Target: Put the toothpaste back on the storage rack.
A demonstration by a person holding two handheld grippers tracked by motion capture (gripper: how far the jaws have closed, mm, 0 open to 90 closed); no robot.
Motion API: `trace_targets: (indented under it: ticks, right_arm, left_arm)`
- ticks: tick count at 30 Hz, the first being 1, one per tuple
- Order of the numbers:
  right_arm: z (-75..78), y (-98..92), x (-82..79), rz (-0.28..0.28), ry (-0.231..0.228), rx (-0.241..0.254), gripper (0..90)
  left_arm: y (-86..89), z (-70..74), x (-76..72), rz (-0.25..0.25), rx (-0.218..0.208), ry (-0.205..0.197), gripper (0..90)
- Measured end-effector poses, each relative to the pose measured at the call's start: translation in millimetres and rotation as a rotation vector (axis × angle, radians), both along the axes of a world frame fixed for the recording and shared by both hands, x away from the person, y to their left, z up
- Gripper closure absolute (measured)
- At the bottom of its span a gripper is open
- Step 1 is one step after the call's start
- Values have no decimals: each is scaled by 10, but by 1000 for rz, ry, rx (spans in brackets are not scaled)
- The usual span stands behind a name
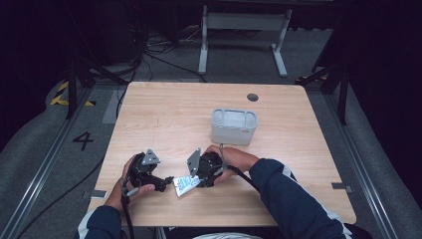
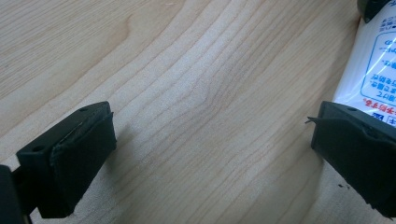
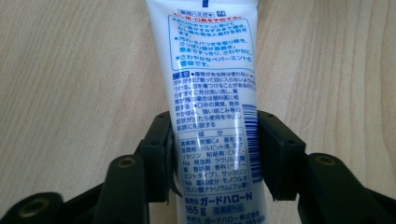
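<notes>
A white tube with blue print (image 3: 212,93) lies low over the wooden table (image 1: 174,114); my right gripper (image 3: 214,154) is shut on it, one black jaw on each side of its lower part. In the high view the tube (image 1: 183,185) pokes out left of the right gripper (image 1: 196,180) near the table's front edge. My left gripper (image 1: 166,182) is just left of the tube's free end. In the left gripper view its jaws stand wide apart, open (image 2: 210,149), with bare wood between them, and the tube (image 2: 373,70) is beside the right jaw.
A grey rectangular bin (image 1: 234,126) stands on the table just behind the right hand. A dark round hole (image 1: 253,97) sits near the table's far edge. Beyond the table are cables and a white frame (image 1: 244,30) on the floor.
</notes>
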State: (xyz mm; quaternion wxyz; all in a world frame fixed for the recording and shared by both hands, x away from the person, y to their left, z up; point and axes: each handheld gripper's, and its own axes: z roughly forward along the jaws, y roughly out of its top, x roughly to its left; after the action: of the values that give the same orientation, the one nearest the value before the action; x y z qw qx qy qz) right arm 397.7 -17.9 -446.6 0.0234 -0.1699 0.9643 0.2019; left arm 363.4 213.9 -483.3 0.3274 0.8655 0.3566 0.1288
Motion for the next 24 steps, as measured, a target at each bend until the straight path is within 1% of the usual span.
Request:
trace_targets:
  ticks: [2,5,6,9,10,12,13,18,24]
  right_arm:
    - [9,-9,-6,6,5,3,573]
    - [12,-36,-11,0,19,21,596]
    - [14,-50,-8,1,30,30,601]
    - [14,-82,-9,-4,39,52,612]
    - [16,-91,-16,-5,45,50,614]
    - [15,-108,-21,2,56,65,618]
    - [20,-121,-31,-5,61,69,620]
    - [54,-167,-37,-5,65,96,623]
    - [99,-216,-30,-17,60,114,624]
  left_arm:
    - [0,0,0,0,0,0,3]
    - [0,0,0,0,0,0,3]
    - [0,-1,1,0,-1,0,3]
    - [0,0,0,0,0,0,3]
    - [0,0,0,0,0,0,3]
    - [0,0,0,0,0,0,3]
    - [0,0,0,0,0,0,3]
    - [0,1,1,0,1,0,3]
    - [0,1,-3,1,2,-2,5]
